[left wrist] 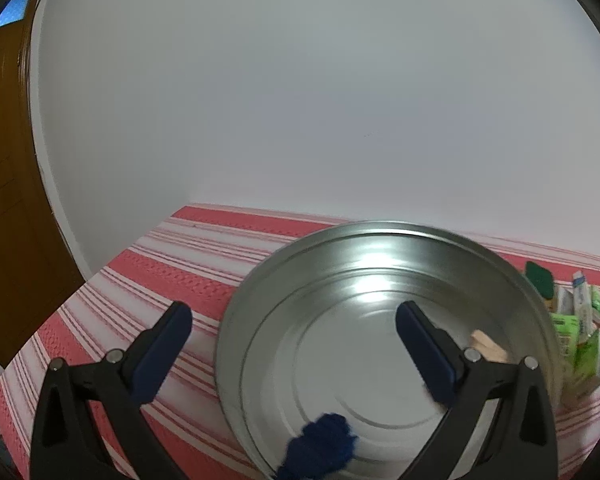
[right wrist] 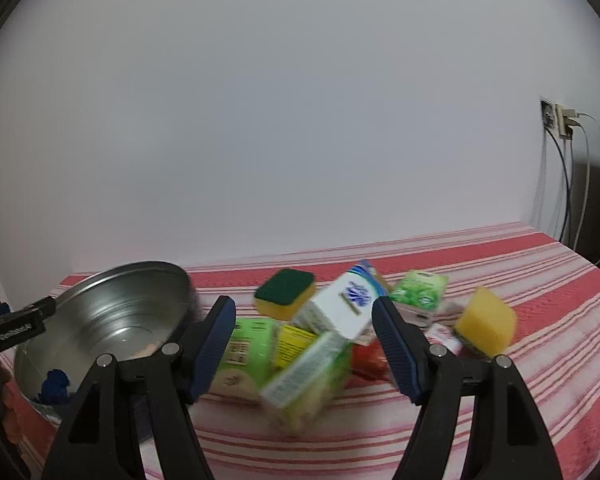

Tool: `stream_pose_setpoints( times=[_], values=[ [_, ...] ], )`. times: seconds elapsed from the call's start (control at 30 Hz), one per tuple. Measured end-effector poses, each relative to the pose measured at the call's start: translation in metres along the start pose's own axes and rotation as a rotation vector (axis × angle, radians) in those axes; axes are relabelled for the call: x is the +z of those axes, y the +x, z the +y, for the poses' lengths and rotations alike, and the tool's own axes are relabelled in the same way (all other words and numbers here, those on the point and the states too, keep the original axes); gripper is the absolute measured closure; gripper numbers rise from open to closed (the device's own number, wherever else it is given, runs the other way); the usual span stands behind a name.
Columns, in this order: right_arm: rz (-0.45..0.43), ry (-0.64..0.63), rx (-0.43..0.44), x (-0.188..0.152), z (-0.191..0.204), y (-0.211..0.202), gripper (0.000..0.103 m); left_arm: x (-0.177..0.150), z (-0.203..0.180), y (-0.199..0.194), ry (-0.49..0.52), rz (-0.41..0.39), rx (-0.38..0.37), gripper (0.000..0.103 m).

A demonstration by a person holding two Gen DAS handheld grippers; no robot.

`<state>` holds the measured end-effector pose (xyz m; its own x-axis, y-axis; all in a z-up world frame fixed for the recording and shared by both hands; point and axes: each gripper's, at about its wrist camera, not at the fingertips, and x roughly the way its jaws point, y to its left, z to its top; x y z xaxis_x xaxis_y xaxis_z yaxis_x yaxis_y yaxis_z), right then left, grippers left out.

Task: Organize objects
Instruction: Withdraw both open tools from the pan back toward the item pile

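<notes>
A round metal basin [left wrist: 380, 320] sits on the red-and-white striped cloth [left wrist: 160, 264]. It holds a blue knitted item [left wrist: 320, 448] and a wooden clip [left wrist: 490, 346]. My left gripper [left wrist: 294, 320] is open and empty, over the basin's near left rim. In the right wrist view the basin [right wrist: 112, 320] is at the left. My right gripper [right wrist: 304, 316] is open and empty before a pile: green cartons [right wrist: 308, 376], a white-and-blue carton [right wrist: 348, 300], a green-topped sponge [right wrist: 286, 294], a yellow sponge [right wrist: 486, 322] and a red item [right wrist: 368, 358].
A white wall stands behind the table. A wooden door [left wrist: 4, 160] is at the far left. A wall socket with cables [right wrist: 560, 120] is at the right. The left gripper's body [right wrist: 16, 326] shows at the left edge of the right wrist view.
</notes>
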<state>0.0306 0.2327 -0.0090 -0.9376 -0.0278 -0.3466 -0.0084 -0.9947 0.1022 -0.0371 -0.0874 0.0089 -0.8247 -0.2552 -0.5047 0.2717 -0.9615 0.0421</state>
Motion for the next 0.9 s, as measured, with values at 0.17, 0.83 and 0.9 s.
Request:
stream_pose_setpoints(
  times=[0.17, 0.83, 0.9],
  values=[
    [-0.013, 0.0, -0.049, 0.002, -0.027, -0.005, 0.03, -0.002, -0.026, -0.019, 0.049, -0.024, -0.032, 0.0],
    [-0.023, -0.004, -0.202, 0.007, -0.114, -0.014, 0.03, -0.023, -0.134, -0.065, 0.209, -0.003, -0.195, 0.0],
    [-0.012, 0.0, -0.227, 0.009, -0.126, -0.011, 0.03, -0.028, -0.144, -0.067, 0.237, 0.008, -0.241, 0.0]
  ],
)
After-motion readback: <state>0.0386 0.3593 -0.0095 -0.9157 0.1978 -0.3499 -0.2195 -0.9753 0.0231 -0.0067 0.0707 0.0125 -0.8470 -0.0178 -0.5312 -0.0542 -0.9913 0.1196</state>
